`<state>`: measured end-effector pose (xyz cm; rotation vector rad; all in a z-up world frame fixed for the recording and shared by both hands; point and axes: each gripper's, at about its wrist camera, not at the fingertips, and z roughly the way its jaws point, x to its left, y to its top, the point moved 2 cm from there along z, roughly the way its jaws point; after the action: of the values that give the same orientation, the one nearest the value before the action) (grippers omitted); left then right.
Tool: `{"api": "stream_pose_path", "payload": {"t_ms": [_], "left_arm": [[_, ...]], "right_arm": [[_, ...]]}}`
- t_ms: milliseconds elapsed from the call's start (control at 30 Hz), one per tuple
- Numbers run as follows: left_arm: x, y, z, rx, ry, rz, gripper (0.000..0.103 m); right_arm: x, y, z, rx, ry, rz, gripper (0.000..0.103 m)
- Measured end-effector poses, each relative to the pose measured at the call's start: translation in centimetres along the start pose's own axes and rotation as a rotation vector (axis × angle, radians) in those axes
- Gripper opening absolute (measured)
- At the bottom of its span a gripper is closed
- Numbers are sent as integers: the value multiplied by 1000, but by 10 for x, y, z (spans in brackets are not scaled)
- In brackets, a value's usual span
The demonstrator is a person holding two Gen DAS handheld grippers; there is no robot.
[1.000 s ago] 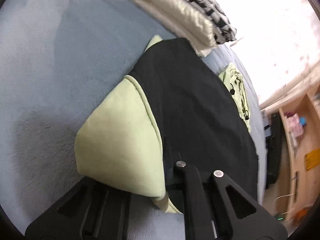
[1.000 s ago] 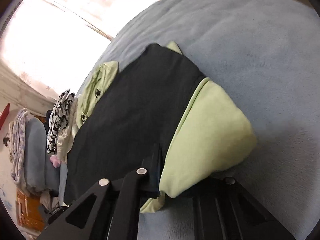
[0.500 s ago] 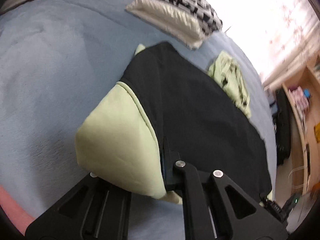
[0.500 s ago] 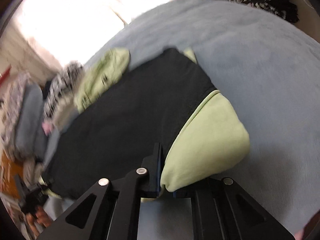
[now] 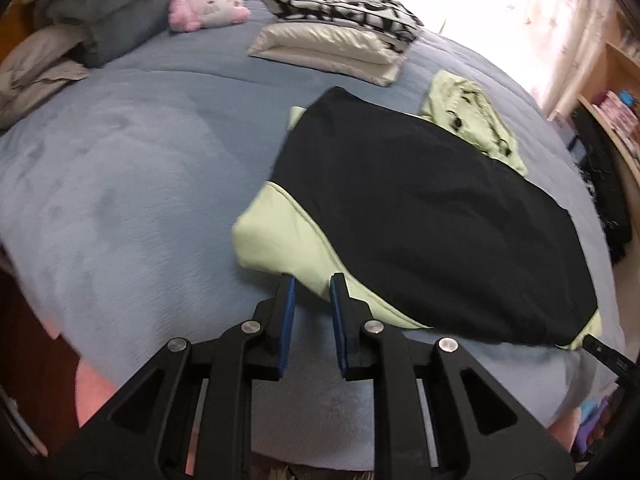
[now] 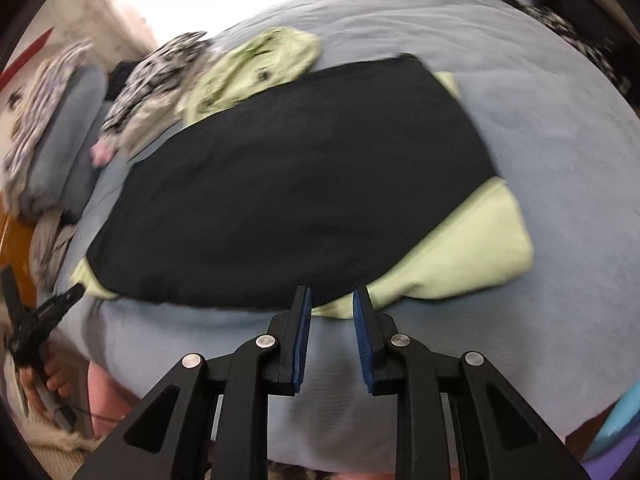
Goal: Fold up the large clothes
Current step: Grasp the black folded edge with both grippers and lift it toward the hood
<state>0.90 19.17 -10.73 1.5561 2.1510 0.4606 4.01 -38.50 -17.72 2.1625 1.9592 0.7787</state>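
Observation:
A large black garment with light-green sleeves (image 5: 420, 216) (image 6: 304, 184) lies folded flat on the blue bed (image 5: 132, 184) (image 6: 560, 128). My left gripper (image 5: 313, 280) hovers just off its near edge by the green sleeve (image 5: 280, 240), jaws opening with nothing between them. Above the near hem, beside the other green sleeve (image 6: 472, 248), my right gripper (image 6: 330, 293) has its jaws opening too, and they are empty. The tip of the right gripper shows at the garment's right corner in the left wrist view, and the left gripper in a hand (image 6: 44, 320) at the left corner in the right wrist view.
A second light-green garment (image 5: 472, 116) (image 6: 260, 68) lies behind the black one. Folded cream and black-and-white bedding (image 5: 340, 28), a pink plush toy (image 5: 208, 8) and grey pillows (image 5: 120, 12) sit at the bed's far end. Wooden shelves (image 5: 616, 92) stand to the right.
Both grippers let go of the garment's near corners, opened slightly and drew back and up. The garment now lies flat on the bed.

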Motion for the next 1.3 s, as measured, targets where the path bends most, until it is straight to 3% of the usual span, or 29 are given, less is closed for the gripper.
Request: {"api": "stream_pose_path", "payload": {"t_ms": [133,233,400,533,600,967,1167,1300], "left_arm": [[0,6,-21,-93,44,3,15],[-17,16,-20,-115,-30,37,15],[-72,34,29,-40,-123,104,15],[-114,45,87,89,-180,136,14],[-130,51,116,150,-167,150,14],[-167,125,190,118,-87,203,14],[-182,166,203,127,-88,254,15],[-190,201,205,105,-103,292,15]], "right_arm": [[17,8,-10,-51,74,-22,21],[26,23,1,-53,103,-27,21],[44,60,58,9,116,-62,21],[51,88,91,2,77,-96,22],[56,102,103,-8,50,-124,22],[74,201,179,-45,-29,-144,22],[82,241,183,-26,-33,-138,23],[70,284,170,-81,-59,-119,38]]}}
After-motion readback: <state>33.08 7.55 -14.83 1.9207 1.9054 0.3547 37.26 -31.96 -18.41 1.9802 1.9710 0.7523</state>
